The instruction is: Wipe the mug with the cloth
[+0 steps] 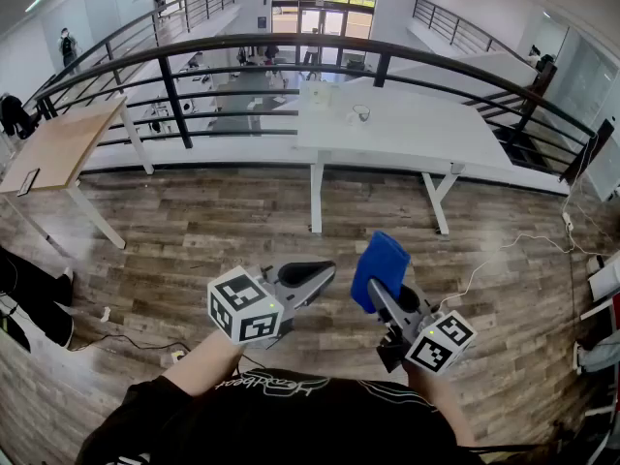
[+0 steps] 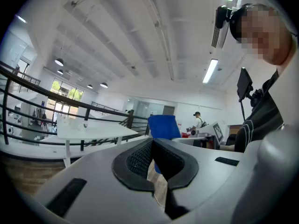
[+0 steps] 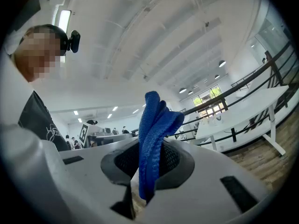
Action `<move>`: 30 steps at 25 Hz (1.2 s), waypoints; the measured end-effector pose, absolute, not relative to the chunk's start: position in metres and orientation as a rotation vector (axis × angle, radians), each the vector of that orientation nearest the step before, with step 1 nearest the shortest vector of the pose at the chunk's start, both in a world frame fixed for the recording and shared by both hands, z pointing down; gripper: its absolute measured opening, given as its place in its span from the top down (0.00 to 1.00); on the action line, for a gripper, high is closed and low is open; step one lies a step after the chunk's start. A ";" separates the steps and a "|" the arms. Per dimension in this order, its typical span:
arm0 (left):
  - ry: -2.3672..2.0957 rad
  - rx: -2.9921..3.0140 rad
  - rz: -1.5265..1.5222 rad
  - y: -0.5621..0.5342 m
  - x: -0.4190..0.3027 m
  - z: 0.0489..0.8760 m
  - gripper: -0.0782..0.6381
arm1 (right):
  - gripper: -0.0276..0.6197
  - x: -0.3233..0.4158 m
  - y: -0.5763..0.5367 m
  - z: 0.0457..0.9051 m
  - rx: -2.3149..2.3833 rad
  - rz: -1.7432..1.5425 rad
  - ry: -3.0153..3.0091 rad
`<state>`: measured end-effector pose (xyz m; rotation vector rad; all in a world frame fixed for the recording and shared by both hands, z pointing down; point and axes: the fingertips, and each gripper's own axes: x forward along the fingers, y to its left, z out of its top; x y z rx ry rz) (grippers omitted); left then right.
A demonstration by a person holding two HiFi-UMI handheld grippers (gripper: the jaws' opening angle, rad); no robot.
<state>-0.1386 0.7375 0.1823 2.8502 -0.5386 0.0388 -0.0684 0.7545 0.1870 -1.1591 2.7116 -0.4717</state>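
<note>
Right gripper (image 1: 378,291) is clamped on the blue cloth (image 1: 381,260), which is held upright between its jaws above the wooden floor (image 1: 194,231); left gripper (image 1: 327,273) is closed with nothing held, just beside it, level.

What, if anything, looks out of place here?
Nothing is spilled or damaged. Oddly, the right tongs clamp the blue cloth upright over the floor, well short of the white table; the left tongs are shut on nothing.

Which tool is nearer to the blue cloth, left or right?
Right. The right tool is shut on the blue cloth, which sticks up from between its jaws. The left tool, shut and empty, is off to the cloth's left, not touching it.
</note>
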 end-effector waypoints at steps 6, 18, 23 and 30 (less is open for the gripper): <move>-0.521 2.837 0.047 0.723 -0.129 0.189 0.88 | 0.86 -0.058 0.745 0.191 -1.172 -0.463 2.707; -0.536 2.784 0.029 0.707 -0.142 0.199 0.88 | 0.86 -0.067 0.732 0.195 -1.099 -0.475 2.708; -0.546 2.779 0.012 0.704 -0.147 0.200 0.88 | 0.86 -0.072 0.730 0.193 -1.046 -0.461 2.738; -0.604 2.755 0.003 0.656 -0.147 0.211 0.88 | 0.86 -0.052 0.681 0.208 -1.094 -0.475 2.704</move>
